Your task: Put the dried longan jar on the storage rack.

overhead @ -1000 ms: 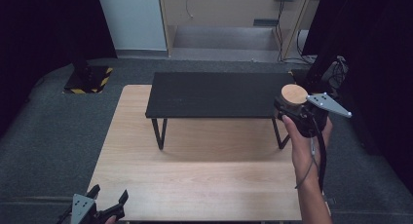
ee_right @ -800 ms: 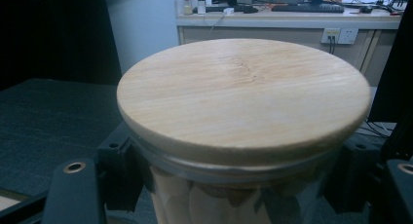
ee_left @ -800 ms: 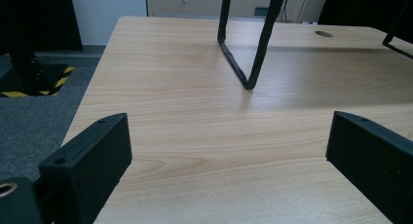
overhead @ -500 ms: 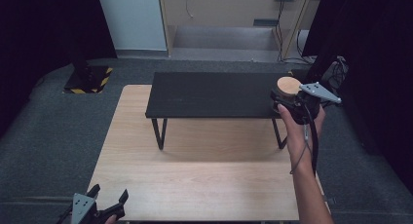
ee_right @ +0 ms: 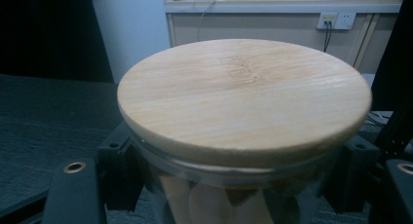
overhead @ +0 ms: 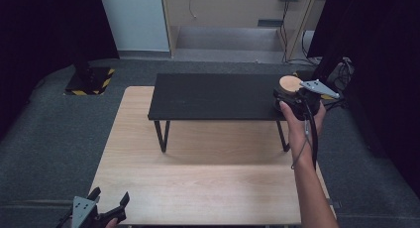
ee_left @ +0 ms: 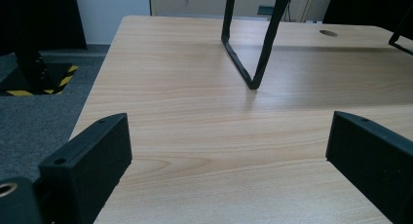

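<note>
A glass jar with a round wooden lid (overhead: 289, 84) (ee_right: 243, 95) is held by my right gripper (overhead: 292, 96) over the right end of the black shelf (overhead: 218, 96). In the right gripper view the jaws press on the glass below the lid from both sides. Whether the jar rests on the shelf I cannot tell. My left gripper (overhead: 106, 205) sits at the wooden table's (overhead: 198, 168) near left edge, open, with bare tabletop between its fingers (ee_left: 92, 158).
The black shelf stands on thin metal legs (ee_left: 253, 53) over the back half of the table. A grey carpet surrounds the table. A post base with yellow and black stripes (overhead: 89, 82) stands at the back left. Cables (overhead: 341, 69) hang at the back right.
My right gripper has carried the jar a little away from me and leftward, onto the shelf's right end. The left gripper has stayed put.
</note>
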`<state>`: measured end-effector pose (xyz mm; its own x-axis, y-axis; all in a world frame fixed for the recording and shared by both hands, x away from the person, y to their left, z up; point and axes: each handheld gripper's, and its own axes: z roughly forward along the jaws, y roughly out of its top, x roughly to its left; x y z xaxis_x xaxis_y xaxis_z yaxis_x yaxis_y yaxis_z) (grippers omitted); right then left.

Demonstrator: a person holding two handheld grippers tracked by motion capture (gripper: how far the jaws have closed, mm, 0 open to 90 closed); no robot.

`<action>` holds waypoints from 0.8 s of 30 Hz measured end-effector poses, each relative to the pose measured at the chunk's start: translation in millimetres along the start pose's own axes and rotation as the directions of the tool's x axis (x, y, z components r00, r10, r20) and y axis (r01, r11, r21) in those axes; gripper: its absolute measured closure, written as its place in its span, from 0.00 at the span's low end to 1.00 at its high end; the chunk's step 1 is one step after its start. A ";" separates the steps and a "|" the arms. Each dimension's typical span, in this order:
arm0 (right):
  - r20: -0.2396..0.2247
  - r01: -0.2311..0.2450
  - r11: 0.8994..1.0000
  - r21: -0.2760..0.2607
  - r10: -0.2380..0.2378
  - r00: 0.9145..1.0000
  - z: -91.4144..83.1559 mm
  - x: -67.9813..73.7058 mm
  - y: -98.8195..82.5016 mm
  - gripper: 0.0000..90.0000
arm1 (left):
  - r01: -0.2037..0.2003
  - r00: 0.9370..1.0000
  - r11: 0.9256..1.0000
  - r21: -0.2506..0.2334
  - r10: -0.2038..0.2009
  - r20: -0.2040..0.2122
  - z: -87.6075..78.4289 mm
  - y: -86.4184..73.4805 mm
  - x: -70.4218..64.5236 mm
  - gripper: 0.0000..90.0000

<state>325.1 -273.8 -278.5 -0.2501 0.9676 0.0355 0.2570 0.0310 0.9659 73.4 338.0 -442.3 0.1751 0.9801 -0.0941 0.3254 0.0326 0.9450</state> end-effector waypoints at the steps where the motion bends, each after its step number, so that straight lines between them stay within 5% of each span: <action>1: 0.003 -0.002 1.000 0.004 0.002 1.000 1.3 -0.4 0.0 0.28 | 0.000 1.000 1.000 0.000 0.000 -0.001 -0.1 -0.1 0.0 0.02; 24: 0.021 0.008 1.000 0.026 -0.008 1.000 14.0 -3.8 0.1 0.28 | 0.004 1.000 1.000 -0.001 -0.004 -0.002 0.6 -0.4 2.1 0.02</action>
<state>339.1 -274.0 -282.1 -0.2329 0.9723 0.0224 0.2790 0.0447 0.9593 74.2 339.9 -443.1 0.1719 0.9803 -0.0971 0.3256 0.0365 0.9448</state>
